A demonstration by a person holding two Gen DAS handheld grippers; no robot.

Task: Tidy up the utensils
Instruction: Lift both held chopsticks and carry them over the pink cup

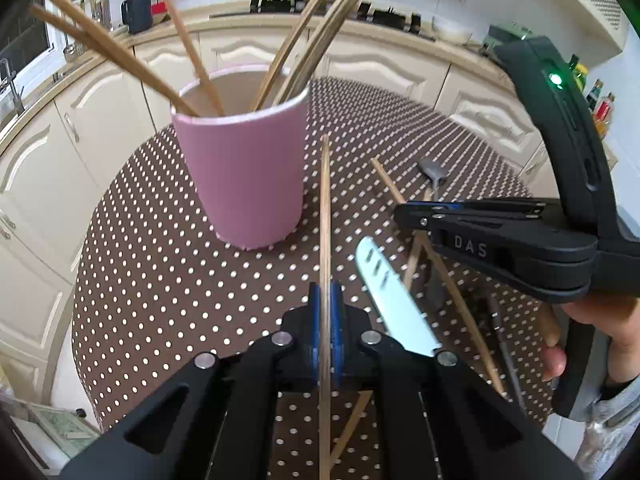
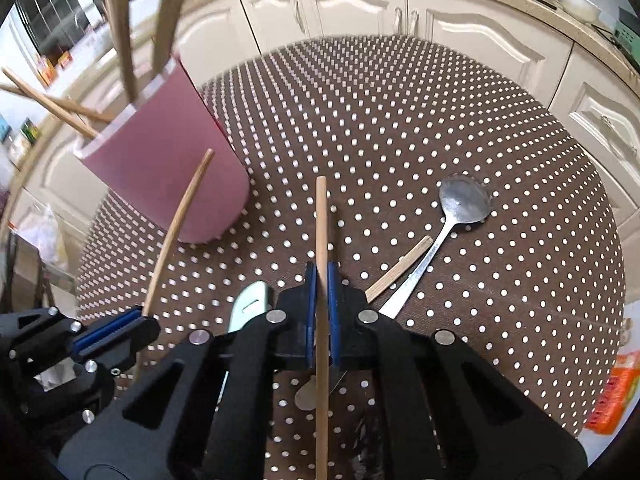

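Over a dotted brown tabletop (image 2: 440,128), both tools angle steeply downward, each clamped on a thin wooden stick. Left tool (image 1: 325,320) pinches its stick (image 1: 325,208) between blue pads, tip aimed toward the pink cup (image 1: 244,176), which already holds several sticks. Right tool (image 2: 321,304) grips another stick (image 2: 321,232); a hand (image 1: 592,332) wraps its handle. A spoon (image 2: 460,208), a white knife (image 1: 392,304) and more sticks lie on the cloth near the tools.

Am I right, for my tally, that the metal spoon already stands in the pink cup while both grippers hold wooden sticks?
Not quite: the metal spoon lies on the dotted tablecloth, outside the pink cup, as the right wrist view shows. The rest is right.
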